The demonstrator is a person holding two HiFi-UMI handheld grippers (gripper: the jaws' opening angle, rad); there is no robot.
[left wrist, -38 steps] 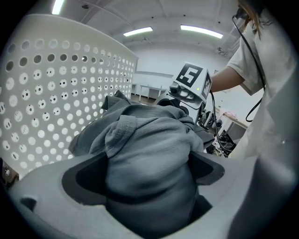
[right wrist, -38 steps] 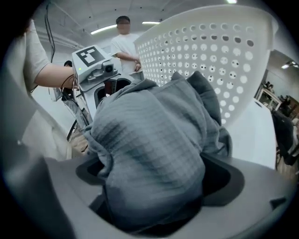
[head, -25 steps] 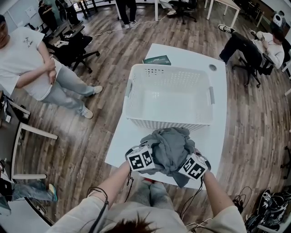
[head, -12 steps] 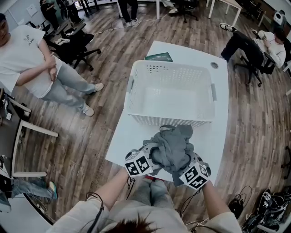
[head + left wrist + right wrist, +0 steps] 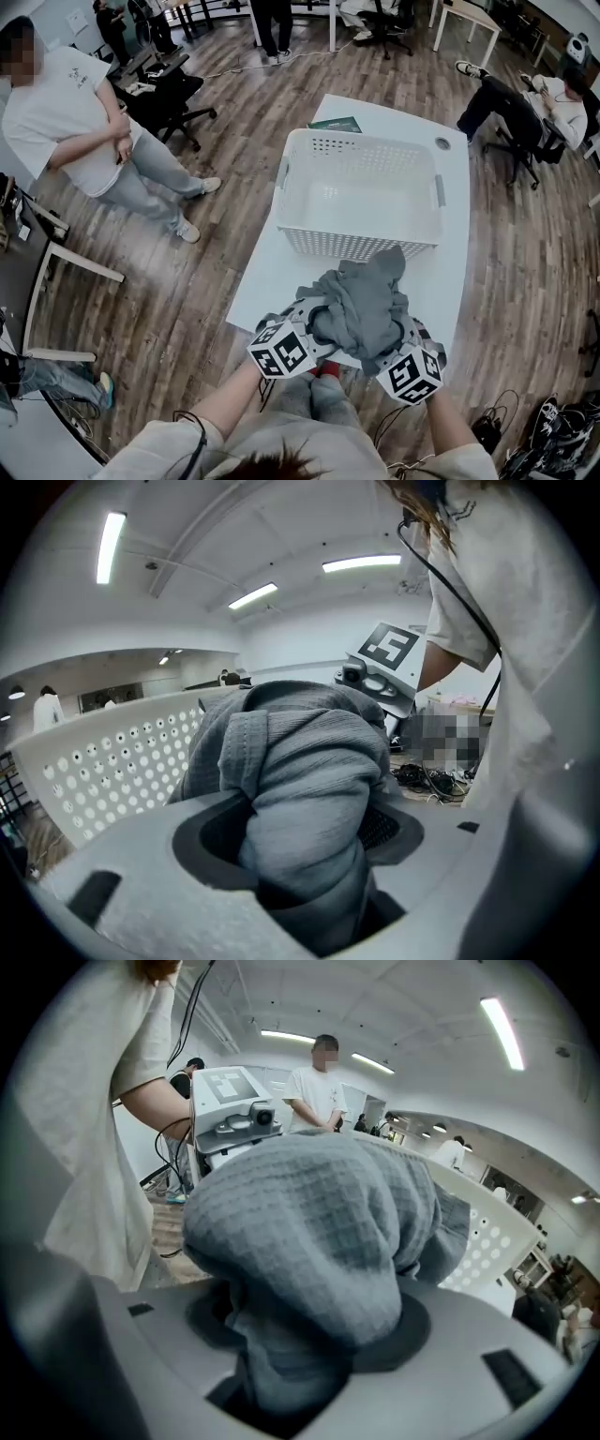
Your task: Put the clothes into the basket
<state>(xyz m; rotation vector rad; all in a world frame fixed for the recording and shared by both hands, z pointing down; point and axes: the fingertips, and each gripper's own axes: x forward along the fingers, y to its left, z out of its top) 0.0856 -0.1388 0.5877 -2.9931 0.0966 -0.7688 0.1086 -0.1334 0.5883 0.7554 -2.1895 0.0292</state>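
Grey garment (image 5: 361,305): matt woven cloth, waffle texture seen in the right gripper view, stitched hem in the left, heavily creased. Basket (image 5: 361,246): white moulded plastic, smooth, slight sheen, walls perforated. Table (image 5: 272,281): white top, smooth, matt finish noted. Floor (image 5: 187,309): wood-look planks, grain visible, low gloss.

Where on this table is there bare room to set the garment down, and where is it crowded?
The basket is empty inside, which makes it the widest free spot. Bare table runs in strips along the basket's left and right sides. The near edge is crowded: the grey garment is held up over it. A green book takes the far left corner.
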